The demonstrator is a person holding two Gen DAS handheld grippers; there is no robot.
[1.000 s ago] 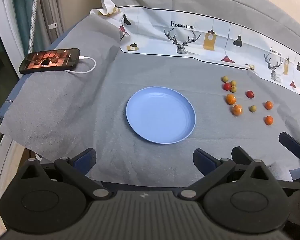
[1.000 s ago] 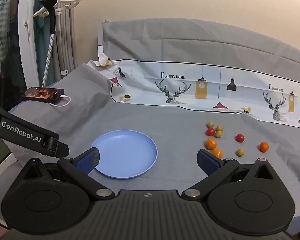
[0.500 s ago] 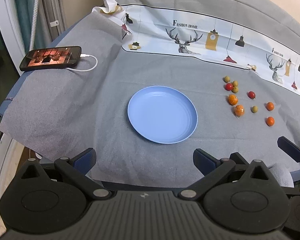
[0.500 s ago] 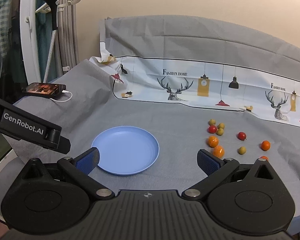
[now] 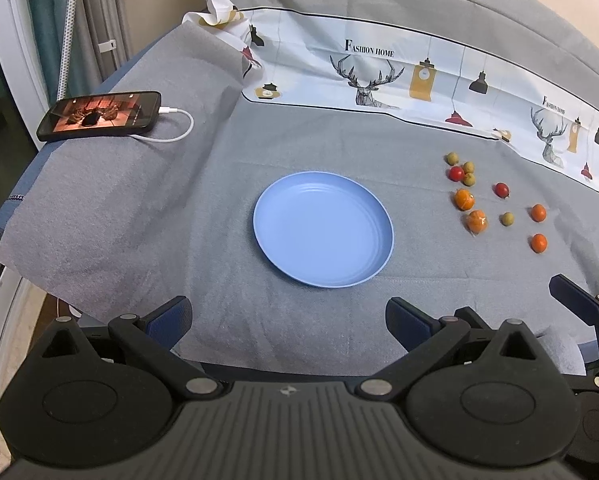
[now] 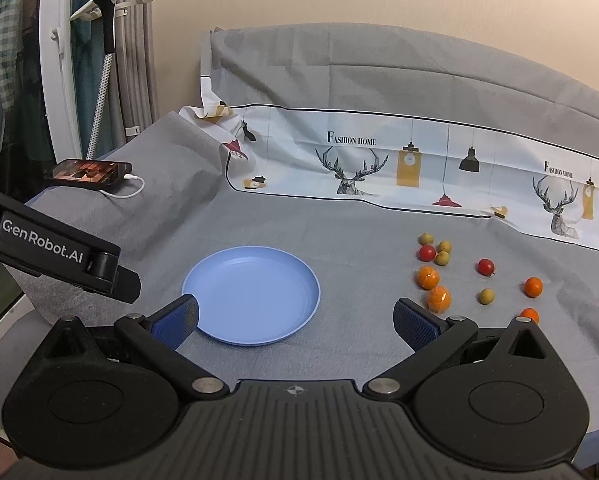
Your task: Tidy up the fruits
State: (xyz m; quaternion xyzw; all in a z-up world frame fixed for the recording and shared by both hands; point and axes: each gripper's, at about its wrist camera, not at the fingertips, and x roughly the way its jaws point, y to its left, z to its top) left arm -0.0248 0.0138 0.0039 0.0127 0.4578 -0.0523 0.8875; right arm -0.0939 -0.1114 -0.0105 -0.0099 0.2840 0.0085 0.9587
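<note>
Fingers of left gripper and right gripper spread wide, empty; blue plate bare; fruits beside it.

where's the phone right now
The phone lies screen-up at the far left of the grey cloth in both wrist views, well left of the blue plate, with a white cable plugged into its right end.
</note>
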